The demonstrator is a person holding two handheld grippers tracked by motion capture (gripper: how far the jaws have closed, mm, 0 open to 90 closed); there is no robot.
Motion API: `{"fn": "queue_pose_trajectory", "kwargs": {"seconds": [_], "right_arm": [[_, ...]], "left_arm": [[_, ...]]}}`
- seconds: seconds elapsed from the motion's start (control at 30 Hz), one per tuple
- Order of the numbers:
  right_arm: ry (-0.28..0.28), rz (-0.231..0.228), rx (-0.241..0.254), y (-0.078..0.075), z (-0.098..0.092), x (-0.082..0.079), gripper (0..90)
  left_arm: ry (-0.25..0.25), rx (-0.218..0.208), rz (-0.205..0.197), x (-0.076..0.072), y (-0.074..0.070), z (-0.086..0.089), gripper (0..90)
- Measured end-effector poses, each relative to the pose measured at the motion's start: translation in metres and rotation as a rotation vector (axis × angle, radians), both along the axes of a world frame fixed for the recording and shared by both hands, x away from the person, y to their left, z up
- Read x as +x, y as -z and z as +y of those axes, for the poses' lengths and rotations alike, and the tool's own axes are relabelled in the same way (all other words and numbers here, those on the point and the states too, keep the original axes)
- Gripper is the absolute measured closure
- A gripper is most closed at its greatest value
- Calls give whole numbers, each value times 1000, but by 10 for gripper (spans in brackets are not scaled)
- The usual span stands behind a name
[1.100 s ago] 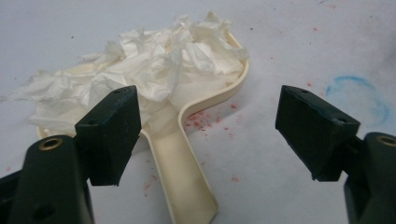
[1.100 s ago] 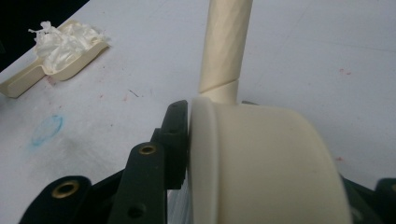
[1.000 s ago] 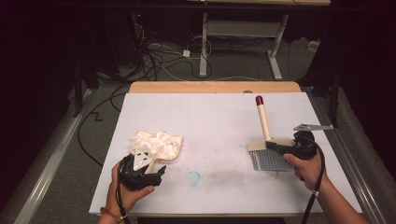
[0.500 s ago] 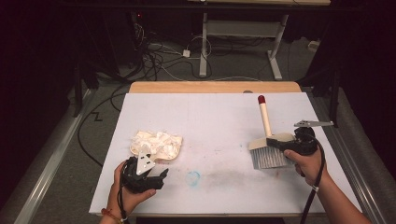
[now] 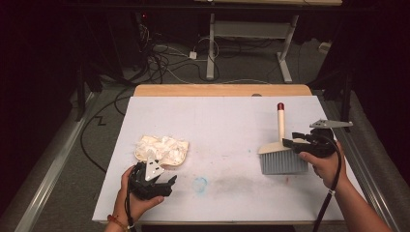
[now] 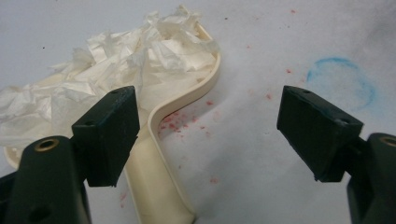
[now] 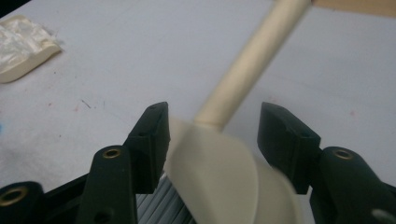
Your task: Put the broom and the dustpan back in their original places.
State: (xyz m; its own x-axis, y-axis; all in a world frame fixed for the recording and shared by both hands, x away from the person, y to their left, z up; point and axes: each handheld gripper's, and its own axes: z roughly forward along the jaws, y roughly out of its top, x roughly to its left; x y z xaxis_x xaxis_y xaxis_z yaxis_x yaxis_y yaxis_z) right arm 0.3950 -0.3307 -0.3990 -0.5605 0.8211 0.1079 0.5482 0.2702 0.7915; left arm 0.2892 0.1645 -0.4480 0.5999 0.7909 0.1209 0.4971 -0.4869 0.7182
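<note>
A cream dustpan (image 5: 162, 151) heaped with crumpled white paper (image 6: 116, 56) lies left of centre on the white table. My left gripper (image 5: 155, 175) sits just behind it, open, and the pan's handle (image 6: 159, 182) runs beside one jaw untouched. On the right a cream hand brush (image 5: 283, 154) with grey bristles and a red-tipped handle rests on the table. My right gripper (image 5: 292, 140) straddles the brush head (image 7: 219, 163). Its jaws have just been opening: one jaw stands clear of the blurred head and the other is close against it.
A blue ring stain (image 5: 199, 183) and small red specks mark the table (image 5: 217, 121) between the two hands. A wooden strip (image 5: 222, 90) runs along the far edge. Cables and desk legs lie on the floor beyond.
The right gripper's jaws have spread apart around the brush head, and brush and hand have shifted slightly to the right. The left hand and dustpan have stayed put.
</note>
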Motion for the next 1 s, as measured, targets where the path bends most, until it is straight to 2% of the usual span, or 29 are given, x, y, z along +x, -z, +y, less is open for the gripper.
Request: {"fn": "queue_pose_trajectory", "kwargs": {"seconds": [0.1, 0.27, 0.47, 0.63, 0.93, 1.0], "right_arm": [[-19, -37, -30, -6, 2, -2, 463], [-44, -57, -69, -8, 11, -3, 463], [-91, -175, -136, -18, 25, -14, 441], [-117, -245, -138, -23, 33, -23, 401], [-84, -323, -134, -27, 37, -34, 335], [-78, -337, -119, -28, 36, -37, 316]], "left_arm": [[5, 1, 0, 0, -1, -1, 203], [13, -3, -5, 0, -1, -1, 203], [15, 2, -13, -1, -2, 0, 203], [11, 10, -18, -1, -2, -1, 198], [31, 14, -42, -4, -3, -1, 189], [40, 17, -51, -5, -3, -2, 188]]}}
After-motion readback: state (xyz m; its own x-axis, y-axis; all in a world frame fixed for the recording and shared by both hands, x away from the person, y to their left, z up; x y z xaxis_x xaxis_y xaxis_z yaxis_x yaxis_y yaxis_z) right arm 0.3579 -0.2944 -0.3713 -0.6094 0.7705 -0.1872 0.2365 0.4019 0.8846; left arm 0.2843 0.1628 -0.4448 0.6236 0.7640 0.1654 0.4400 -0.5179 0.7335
